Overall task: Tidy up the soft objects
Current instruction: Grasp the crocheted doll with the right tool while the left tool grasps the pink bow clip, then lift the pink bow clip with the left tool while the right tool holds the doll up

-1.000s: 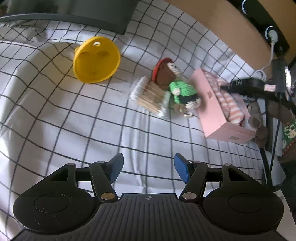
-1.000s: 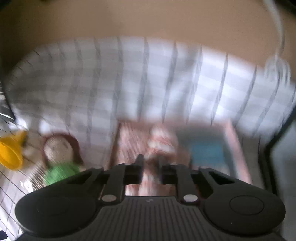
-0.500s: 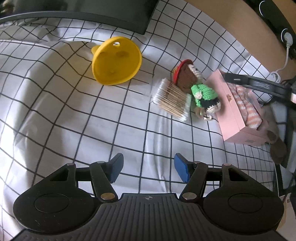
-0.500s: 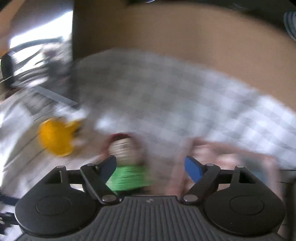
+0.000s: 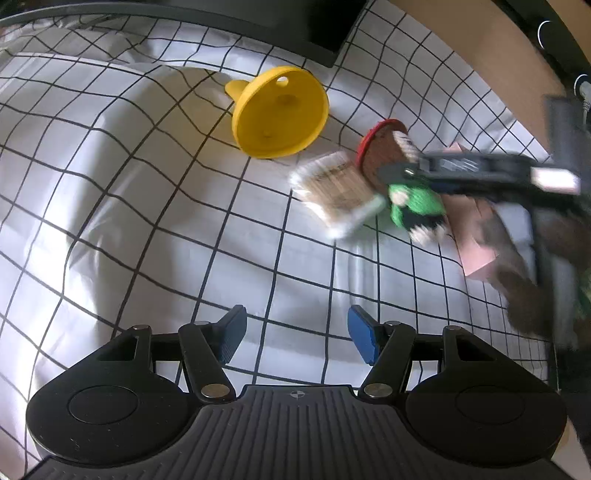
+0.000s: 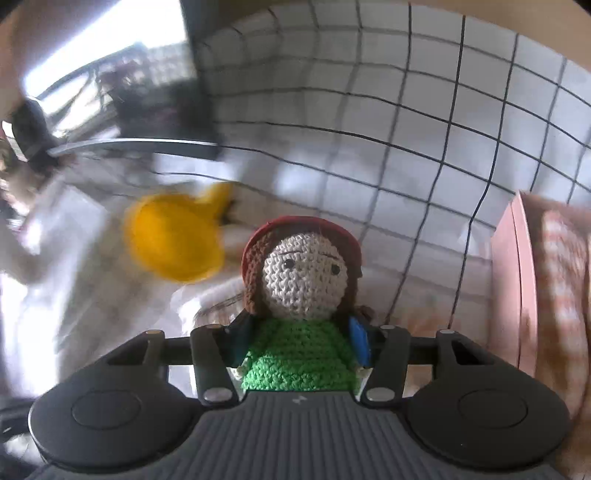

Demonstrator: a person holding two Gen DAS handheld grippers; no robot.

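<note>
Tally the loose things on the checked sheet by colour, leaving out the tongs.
Yellow: 1, the funnel
Pink: 1, the box
Green and red: 1, the crocheted doll
Tan and white: 1, the pack of cotton swabs
Total: 4

- yellow plastic funnel (image 5: 280, 110) lying on its side on the sheet, wide mouth facing near, spout pointing far-left
- pack of cotton swabs (image 5: 338, 194) just right and near of the funnel, kinda blurry
- white bedsheet with a black grid (image 5: 129, 177), wrinkled, covering basically everything
- 1 dark flat slab (image 5: 280, 26) along the far edge
- tan wall (image 5: 476, 48) at far right
</note>
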